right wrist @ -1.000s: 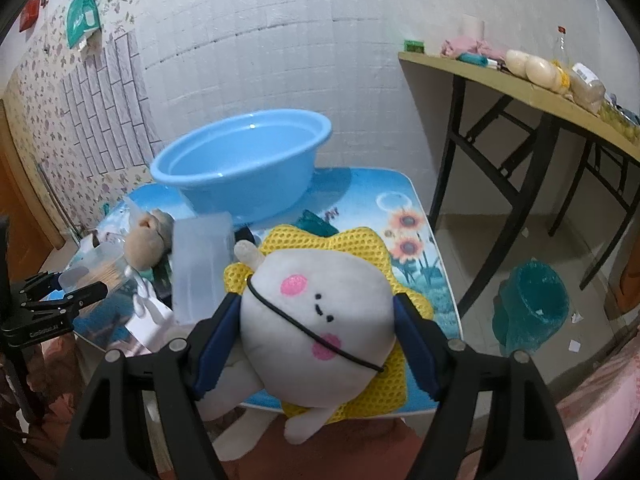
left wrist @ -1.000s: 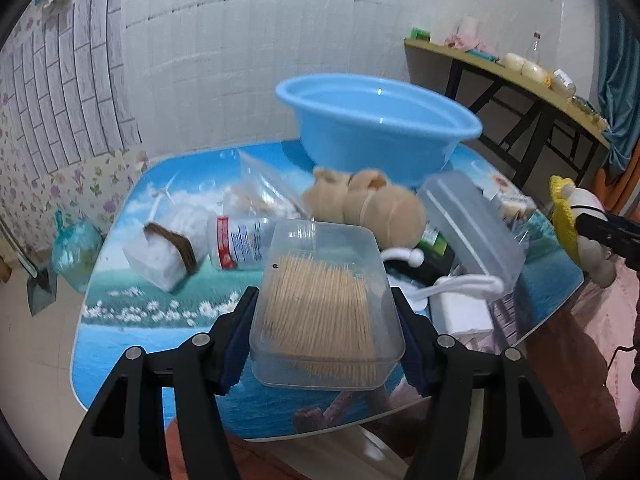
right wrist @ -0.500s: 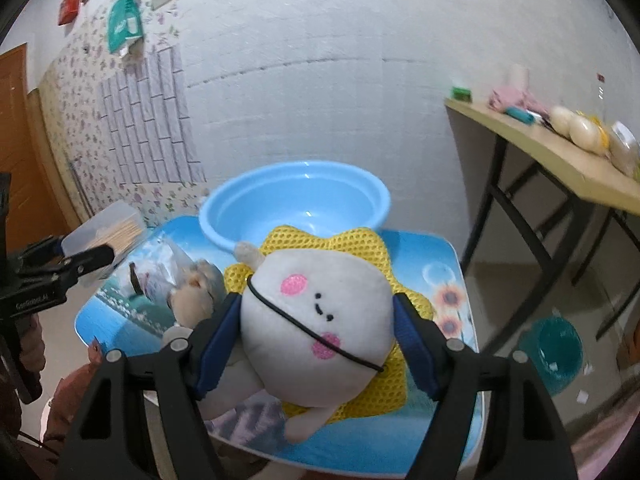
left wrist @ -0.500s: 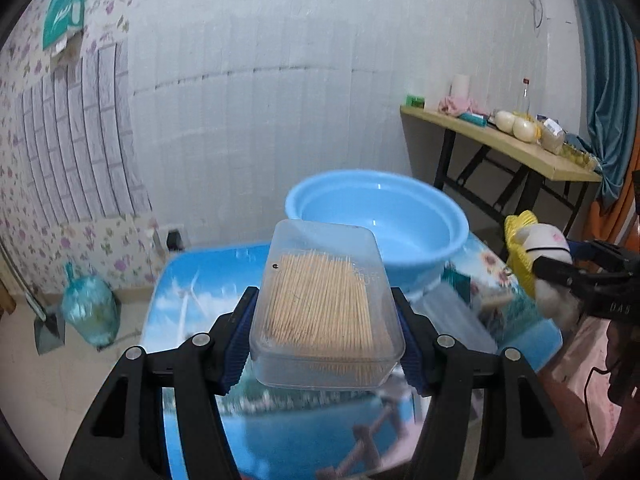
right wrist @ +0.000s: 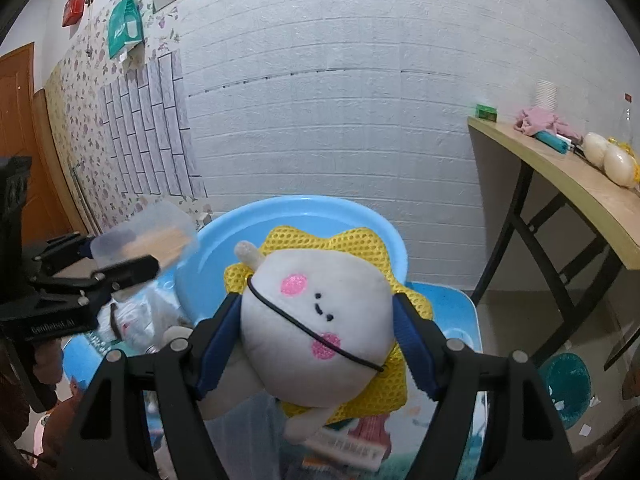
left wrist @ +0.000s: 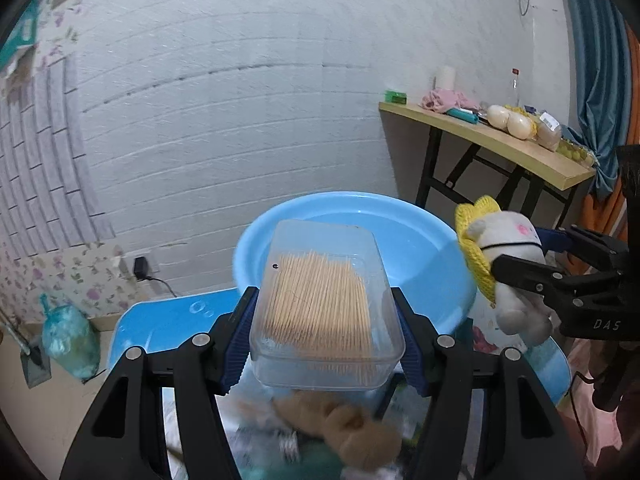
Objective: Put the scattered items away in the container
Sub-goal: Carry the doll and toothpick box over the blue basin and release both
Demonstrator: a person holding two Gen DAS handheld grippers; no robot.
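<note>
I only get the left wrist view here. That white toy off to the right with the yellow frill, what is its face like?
Observer: The plush toy has pink cheeks, small black stitched eyes and mouth, and a black cord across its face.
Operator: What is gripping it?
Observer: The right gripper; its blue-padded fingers press both sides of the toy's head.
Operator: Anything on the floor past that wooden side table?
Observer: Yes, a teal bin with white scraps around it.
Operator: And the wall left of the blue basin?
Observer: A brown wooden door stands there.
</note>
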